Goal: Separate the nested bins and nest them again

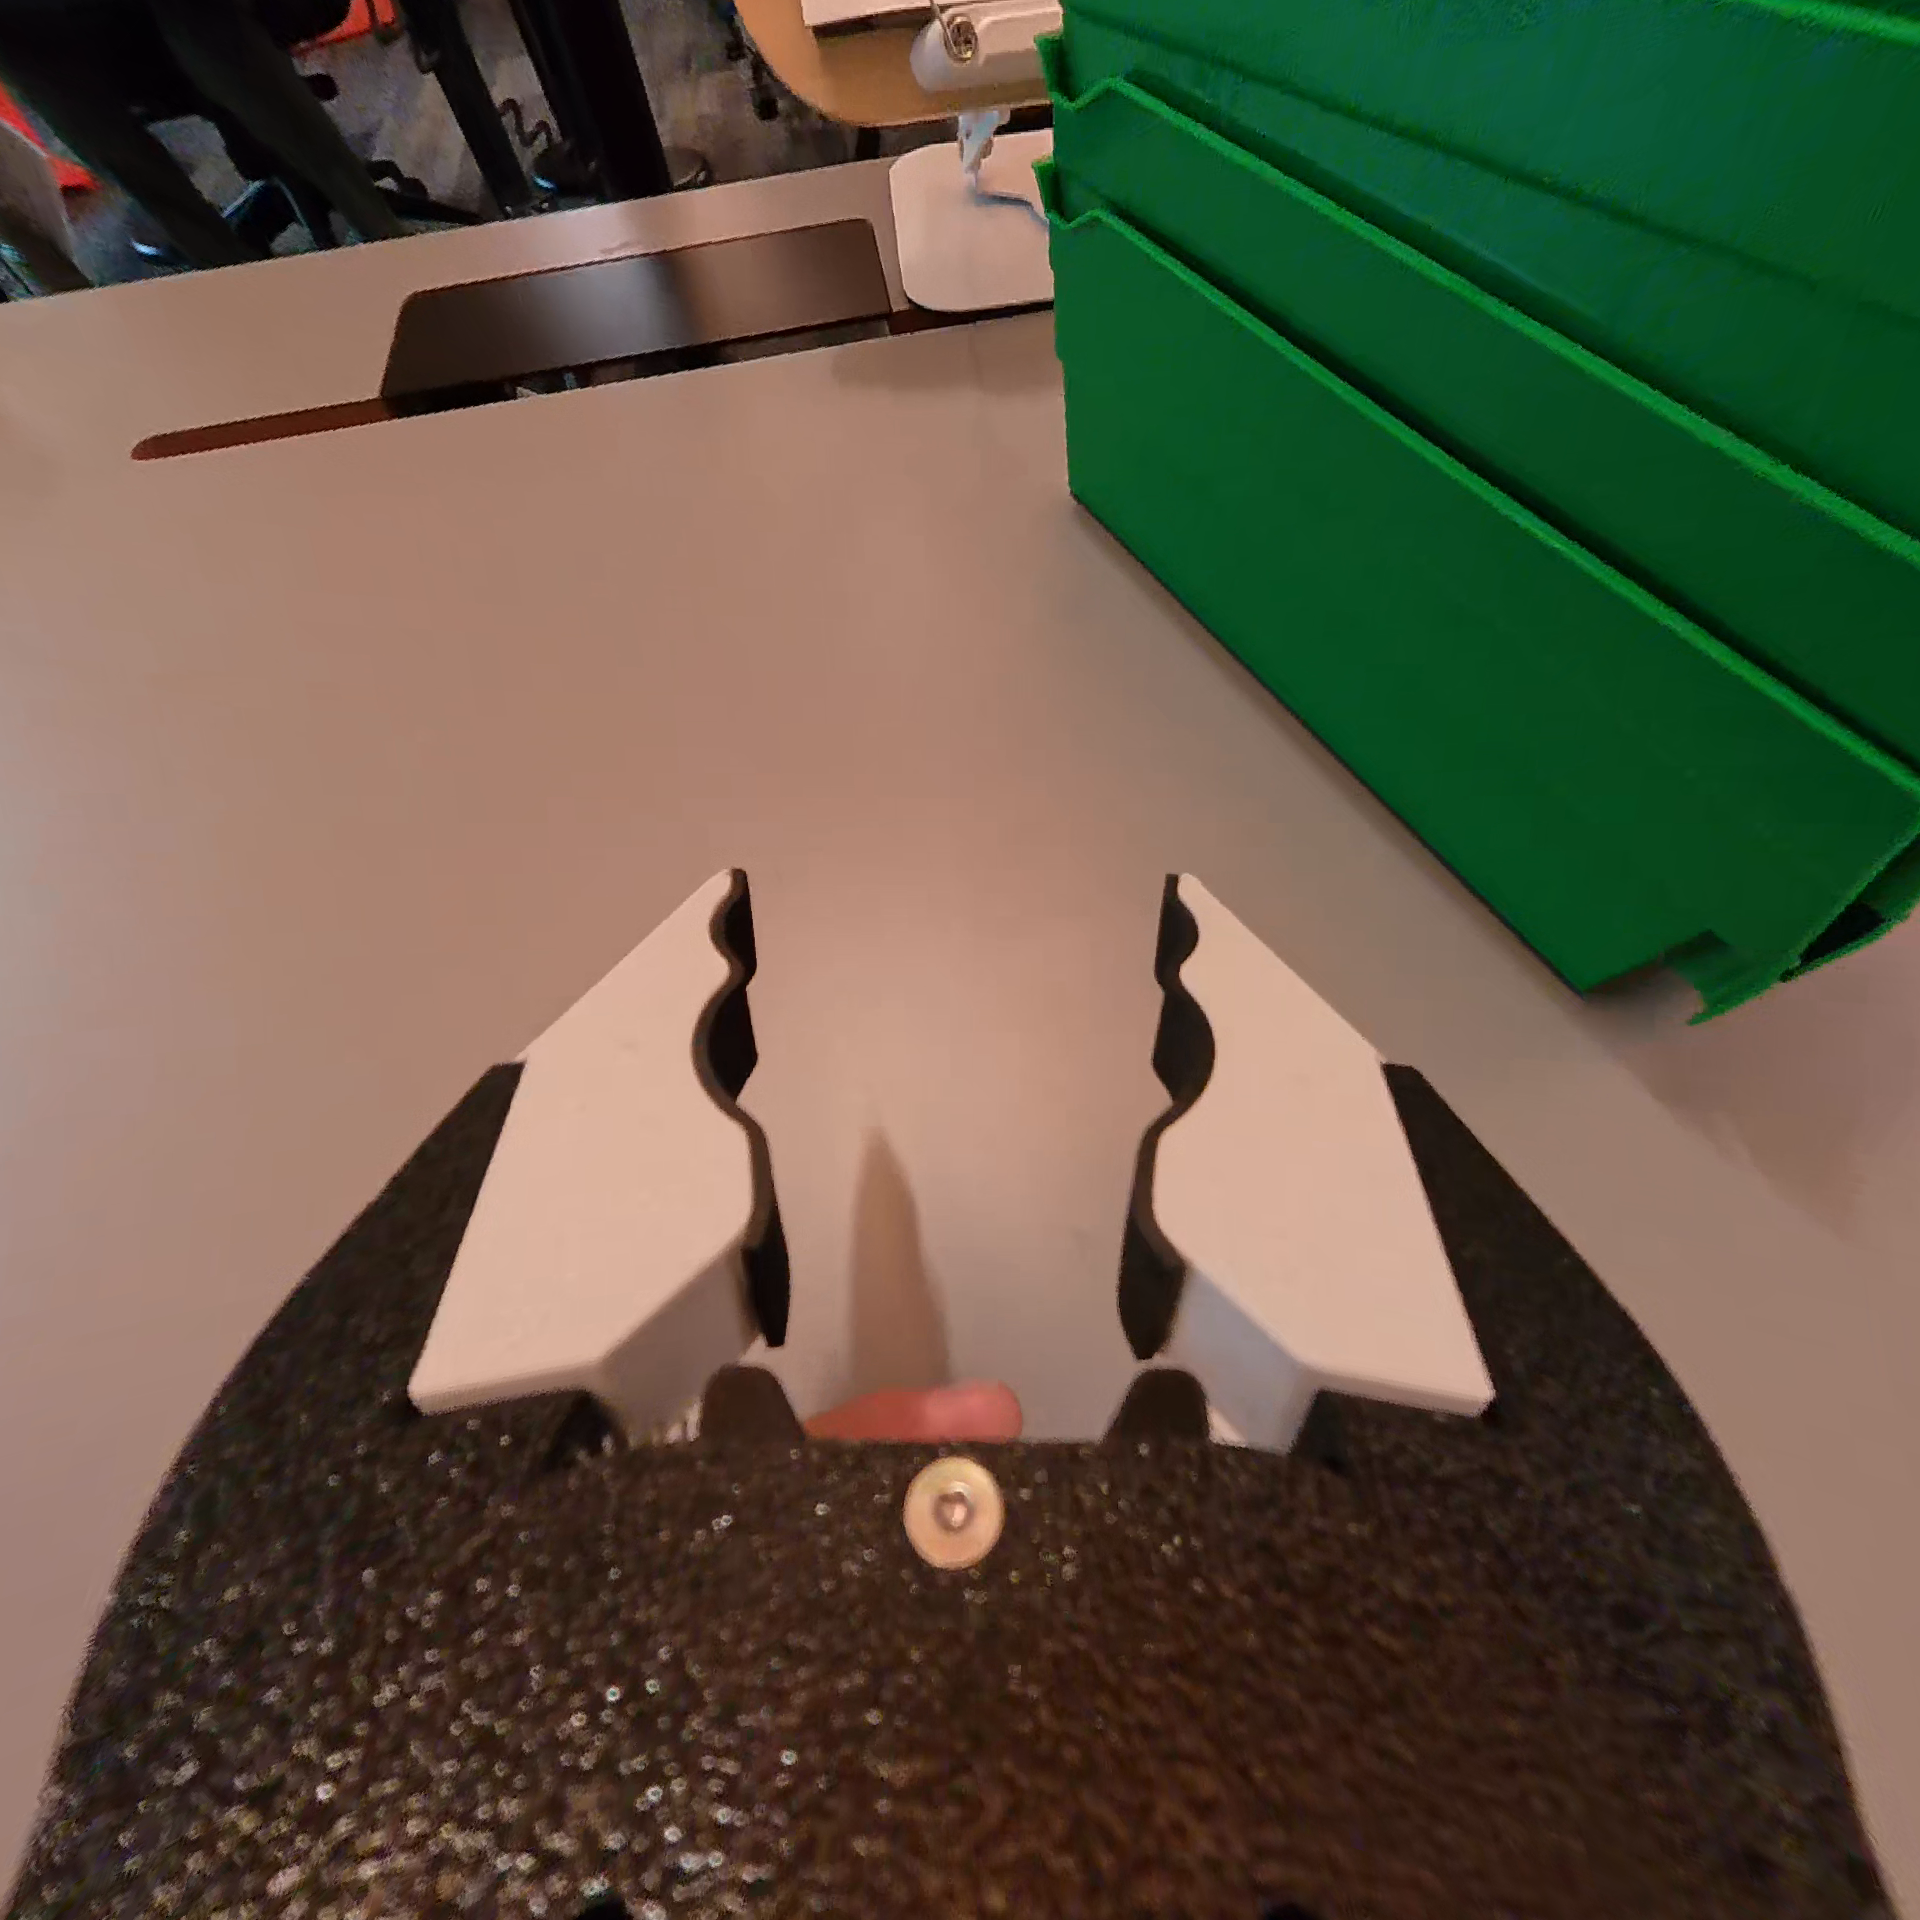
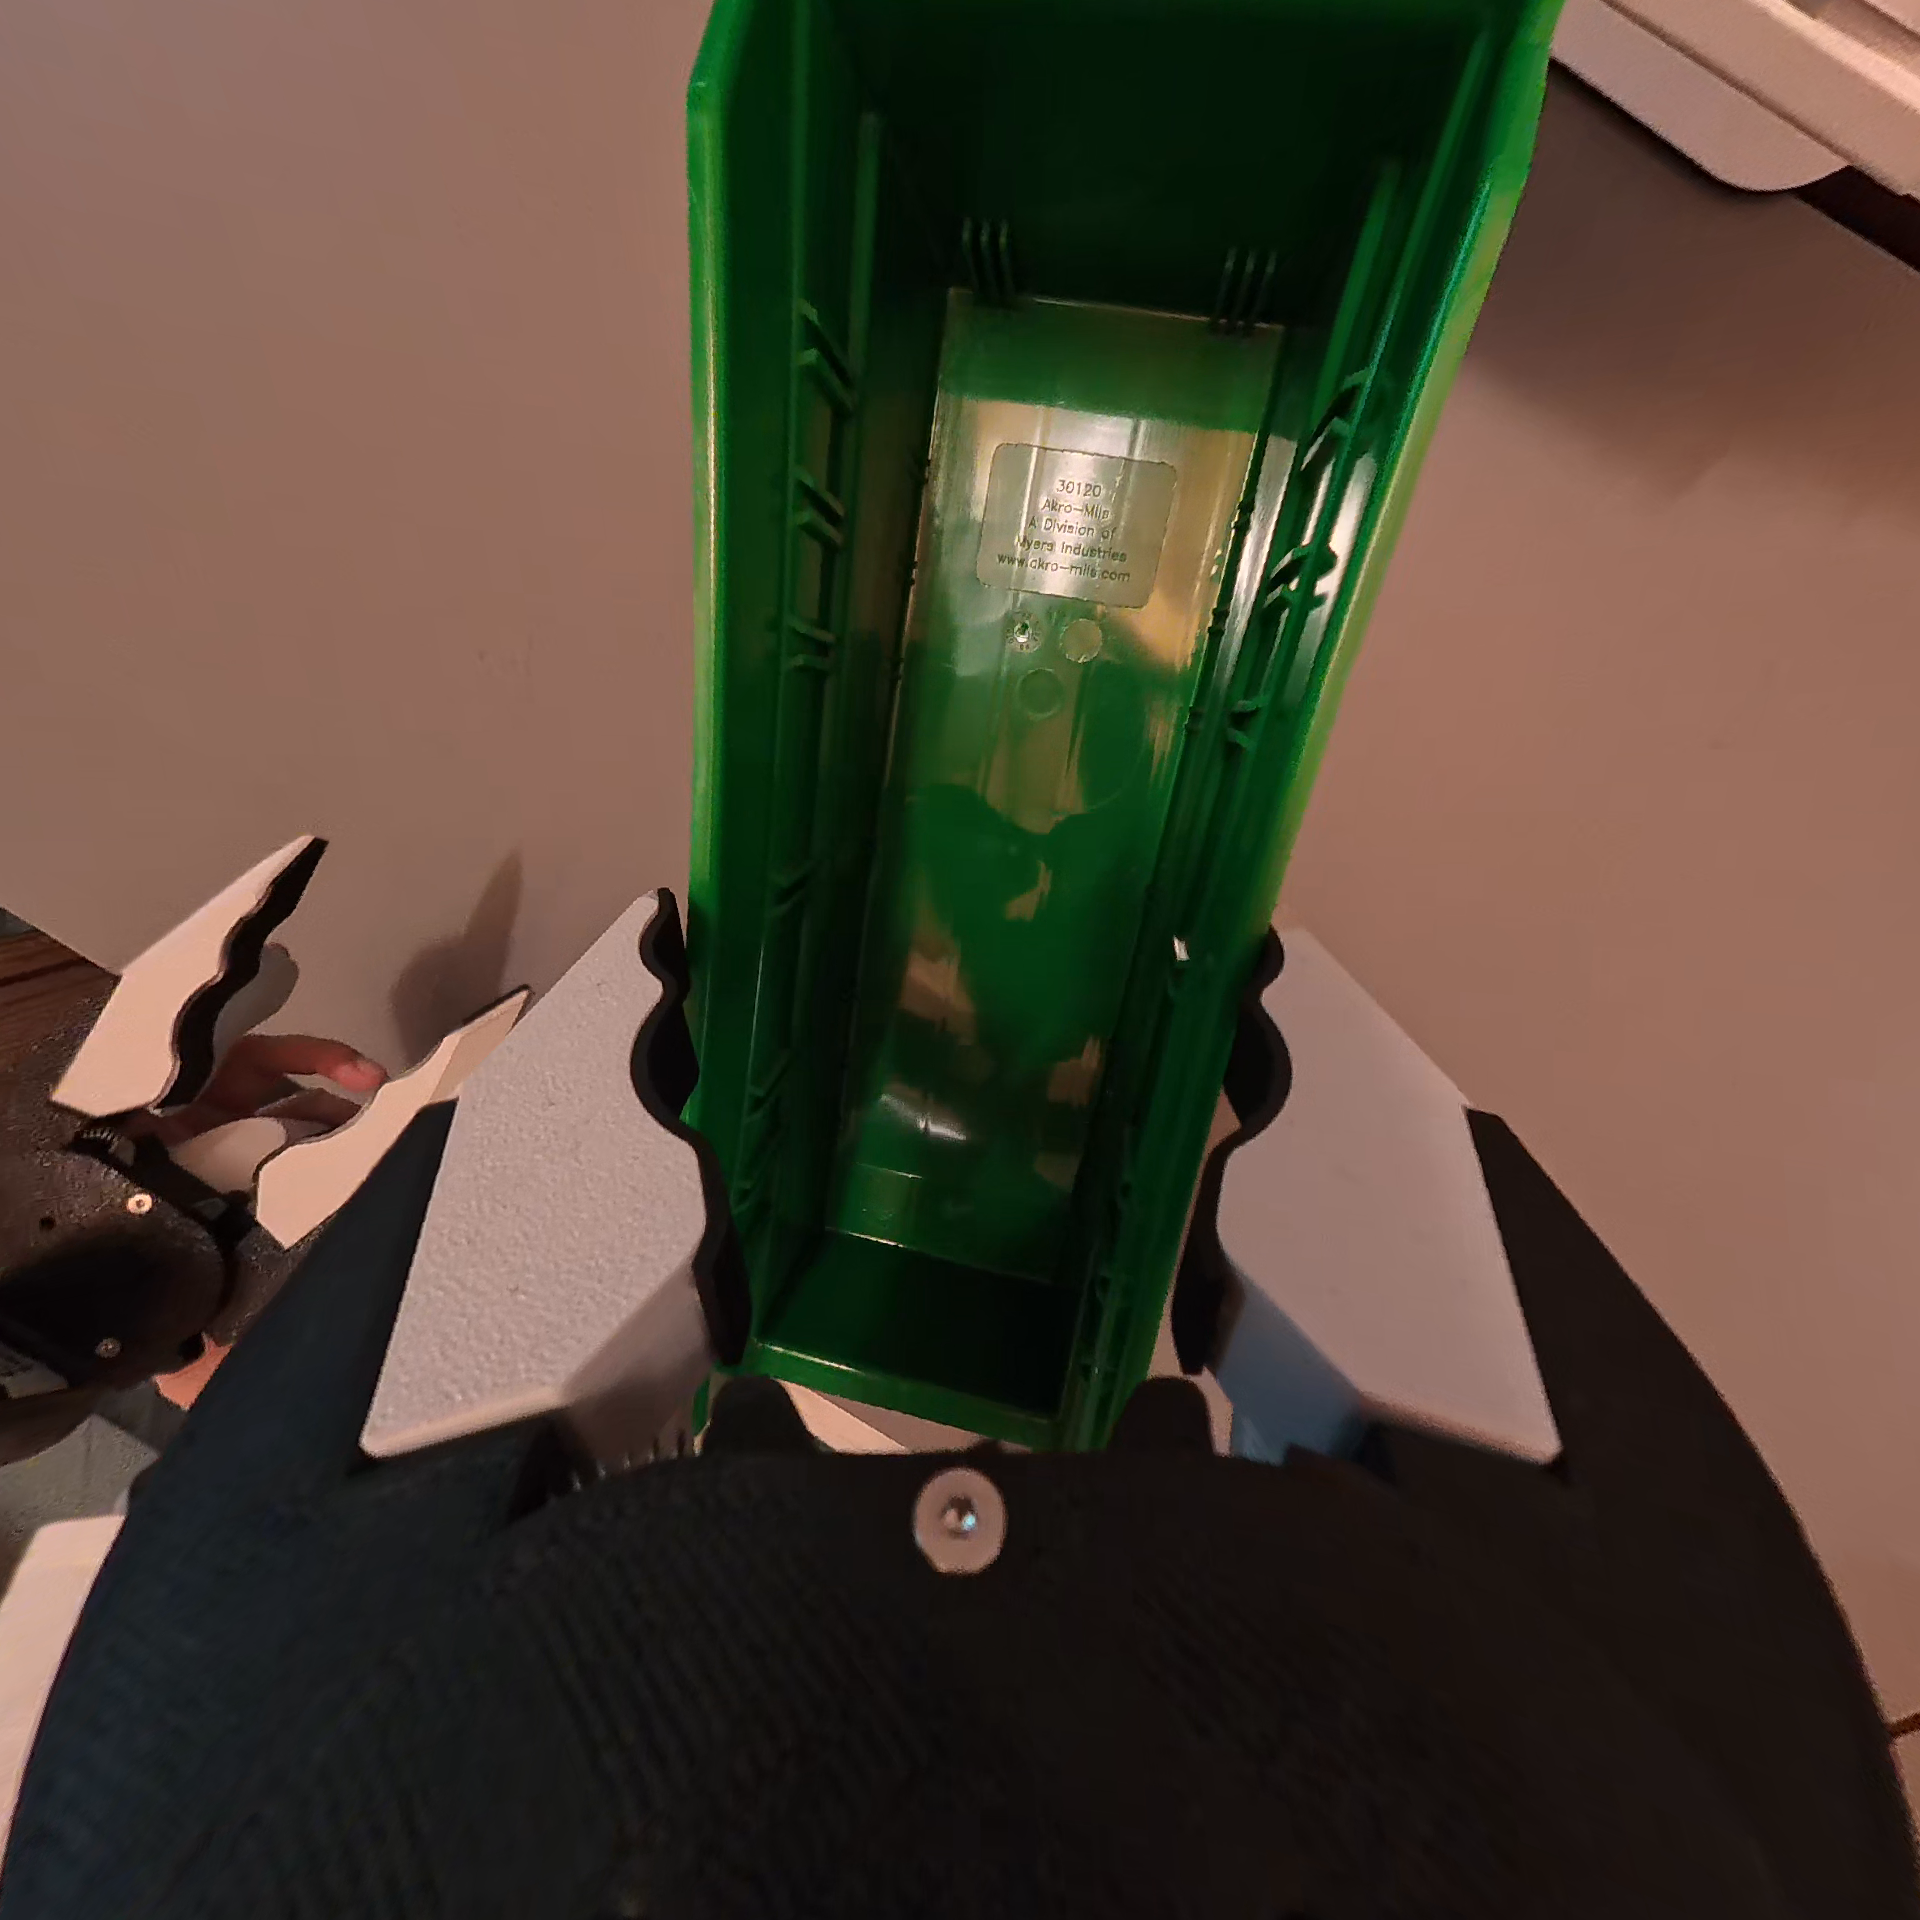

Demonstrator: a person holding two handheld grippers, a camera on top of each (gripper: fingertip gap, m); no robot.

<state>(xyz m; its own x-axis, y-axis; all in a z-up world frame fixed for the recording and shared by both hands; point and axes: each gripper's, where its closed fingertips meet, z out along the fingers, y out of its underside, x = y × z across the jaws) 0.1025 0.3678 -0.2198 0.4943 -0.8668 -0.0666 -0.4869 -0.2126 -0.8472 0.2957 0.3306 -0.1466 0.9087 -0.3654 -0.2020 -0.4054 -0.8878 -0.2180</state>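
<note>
My right gripper (image 2: 961, 1049) clamps both long walls of the narrow green plastic bin (image 2: 1049, 727), the top one of 3 nested (open side facing me). My left gripper (image 1: 956, 1049) hangs open over the grey table (image 1: 520, 727), beside the stack.

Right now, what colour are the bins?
Green bins, plain with no pattern; best seen in the left wrist view.
</note>
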